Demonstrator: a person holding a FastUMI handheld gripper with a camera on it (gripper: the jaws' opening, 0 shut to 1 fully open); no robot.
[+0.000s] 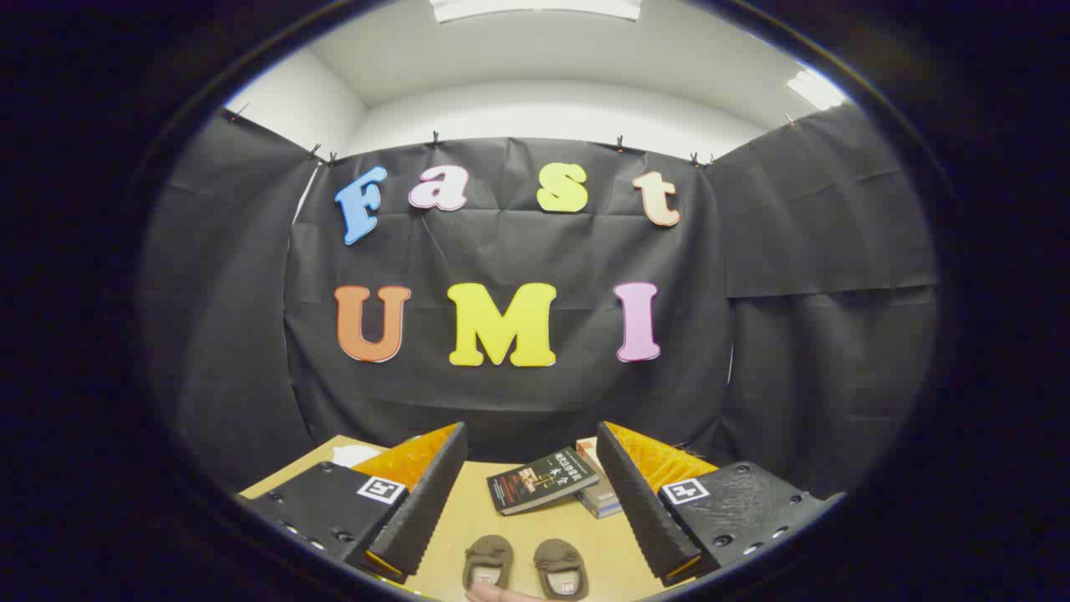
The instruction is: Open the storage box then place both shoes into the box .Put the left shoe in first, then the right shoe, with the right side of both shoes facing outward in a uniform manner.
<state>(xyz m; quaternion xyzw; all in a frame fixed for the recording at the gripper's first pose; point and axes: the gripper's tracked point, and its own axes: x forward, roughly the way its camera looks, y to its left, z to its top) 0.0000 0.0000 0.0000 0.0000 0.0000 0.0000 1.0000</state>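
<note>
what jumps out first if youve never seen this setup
The pair of small brown shoes side by side on the wooden table, low between the gripper's wide-open jaws and touching neither. Beyond the shoes a dark-covered book lies tilted on other books, and a fingertip shows just beneath the shoes.

A light wooden table (468,510) carries two brown shoes (525,567) side by side at the near edge, and farther away a dark book (541,480) resting on another book (598,495).

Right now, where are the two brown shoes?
In the gripper view, the brown shoes sit side by side on the wooden table, between the open gripper's fingers, with the books beyond them.
</note>
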